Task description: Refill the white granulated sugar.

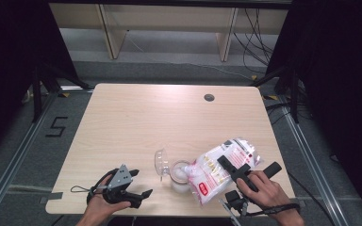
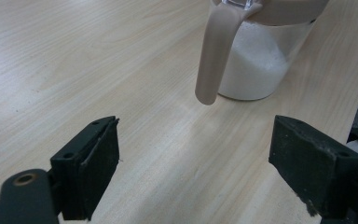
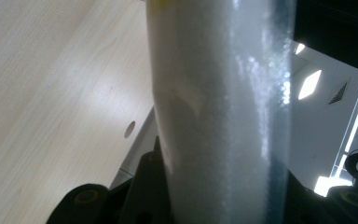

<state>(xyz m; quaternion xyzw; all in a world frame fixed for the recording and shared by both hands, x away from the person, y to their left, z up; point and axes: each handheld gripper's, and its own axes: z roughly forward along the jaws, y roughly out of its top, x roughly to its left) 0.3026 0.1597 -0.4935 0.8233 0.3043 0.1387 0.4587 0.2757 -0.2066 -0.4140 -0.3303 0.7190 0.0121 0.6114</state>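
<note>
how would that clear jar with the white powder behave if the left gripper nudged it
The jar looks partly filled with white powder, so it is probably fairly heavy low down and would likely slide on the smooth table rather than tip. Its open lid and side handle could catch a push and turn it. The clear wall looks hard and possibly slippery.

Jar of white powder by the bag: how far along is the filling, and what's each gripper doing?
Done: the jar stands open, its lid flipped back, and the left gripper view shows white powder filling much of what shows of it. In hand: the right gripper is shut on the bag, tilted with its low end at the jar's mouth. The left gripper rests open beside the jar. Left: probably finish pouring, set the bag down, close the lid.
</note>
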